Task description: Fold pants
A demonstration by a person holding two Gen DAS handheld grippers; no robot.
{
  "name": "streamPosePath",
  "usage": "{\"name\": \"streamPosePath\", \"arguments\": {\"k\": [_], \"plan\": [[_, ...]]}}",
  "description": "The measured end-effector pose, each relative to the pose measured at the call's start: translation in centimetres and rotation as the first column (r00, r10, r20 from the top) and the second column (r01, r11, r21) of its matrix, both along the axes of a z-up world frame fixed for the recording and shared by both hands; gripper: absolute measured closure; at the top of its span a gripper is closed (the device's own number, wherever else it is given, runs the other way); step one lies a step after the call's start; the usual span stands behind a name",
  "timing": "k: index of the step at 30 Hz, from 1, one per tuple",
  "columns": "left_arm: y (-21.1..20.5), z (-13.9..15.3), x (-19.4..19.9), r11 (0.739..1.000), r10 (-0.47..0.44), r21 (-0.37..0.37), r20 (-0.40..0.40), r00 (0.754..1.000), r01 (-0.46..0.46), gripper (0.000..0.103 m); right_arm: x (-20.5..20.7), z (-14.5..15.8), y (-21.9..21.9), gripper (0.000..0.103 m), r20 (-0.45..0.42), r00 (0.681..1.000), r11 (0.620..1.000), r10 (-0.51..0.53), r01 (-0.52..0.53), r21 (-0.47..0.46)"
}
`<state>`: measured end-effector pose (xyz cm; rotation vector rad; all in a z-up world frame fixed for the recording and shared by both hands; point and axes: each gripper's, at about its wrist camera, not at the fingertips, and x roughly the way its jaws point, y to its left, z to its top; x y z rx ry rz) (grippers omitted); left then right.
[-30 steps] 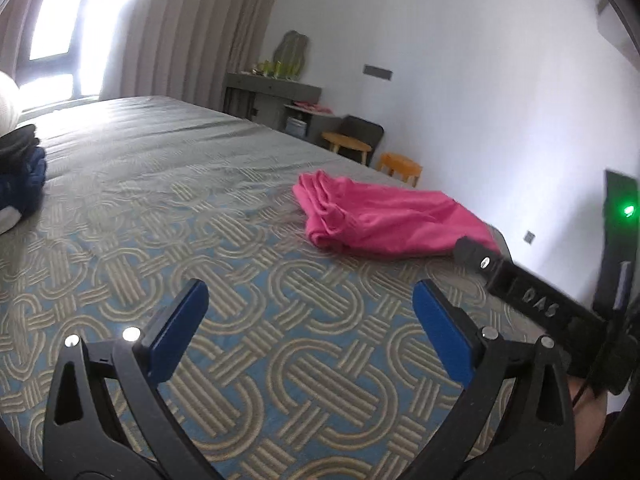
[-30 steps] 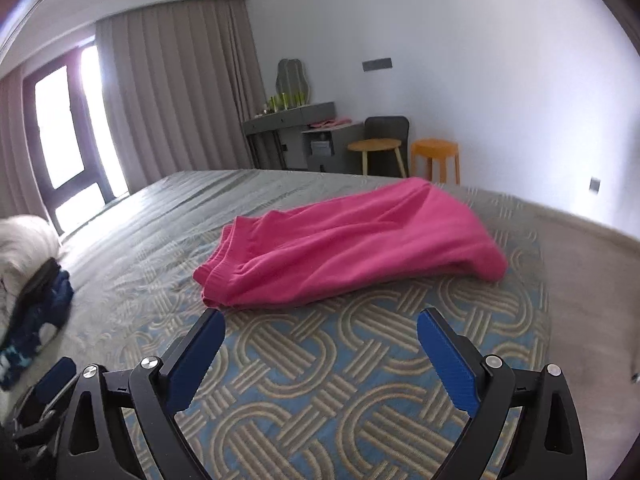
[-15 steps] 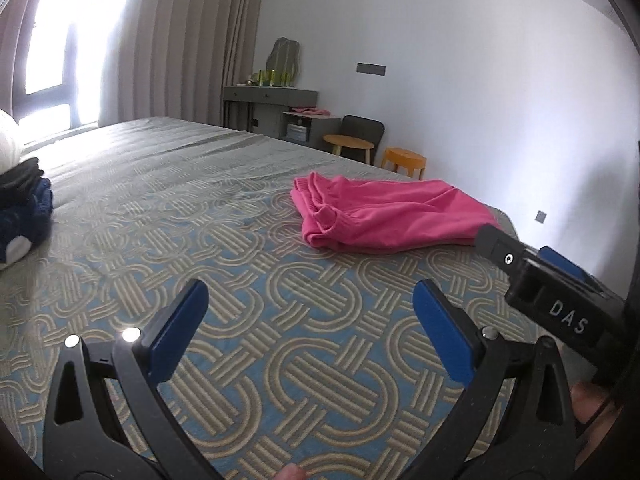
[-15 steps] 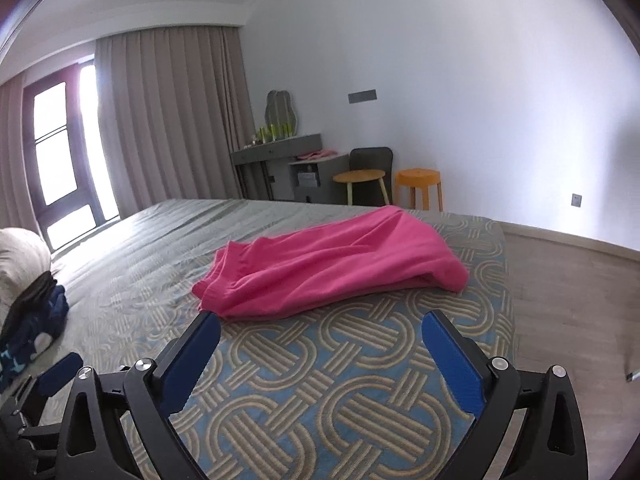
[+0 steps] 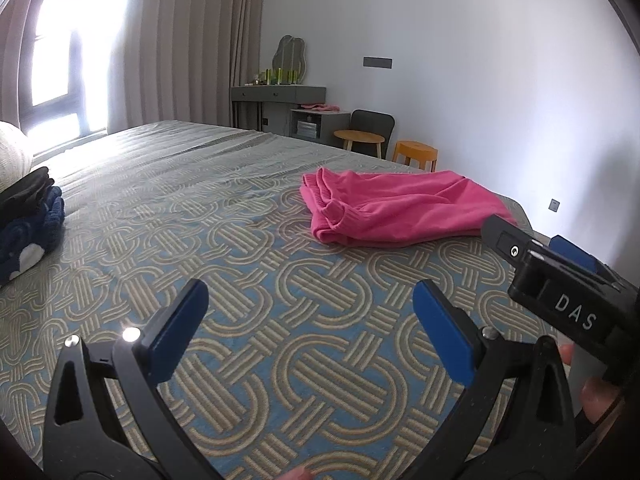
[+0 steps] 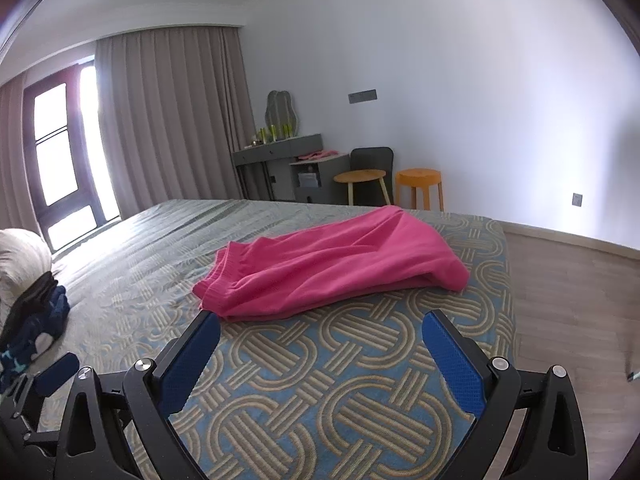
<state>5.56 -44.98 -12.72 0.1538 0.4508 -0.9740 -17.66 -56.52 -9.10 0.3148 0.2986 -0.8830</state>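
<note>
Both tools, left (image 5: 306,308) and right (image 6: 320,336), hover spread wide above the bed (image 6: 304,380), short of the pink pants (image 6: 332,268).

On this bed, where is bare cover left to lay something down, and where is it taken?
Free: the wide patterned stretch of the bed between the pink pants and the dark folded clothes, and the strip in front of the pants toward both open hand-held grippers. Taken: the corner near the floor under the pants, and the left edge, with the clothes stack beside a pillow.

dark clothes pile (image 5: 28,220) cut by left edge, desk bottles (image 6: 274,132) too small
</note>
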Motion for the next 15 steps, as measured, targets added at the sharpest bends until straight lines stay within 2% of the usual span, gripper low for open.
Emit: {"name": "streamPosePath", "arguments": {"k": [15], "plan": [[-0.50, 0.02, -0.31, 0.999, -0.004, 0.034, 0.007, 1.000, 0.004, 0.001, 0.17, -0.09, 0.16, 0.000, -0.015, 1.000, 1.000, -0.011, 0.011, -0.002]]}}
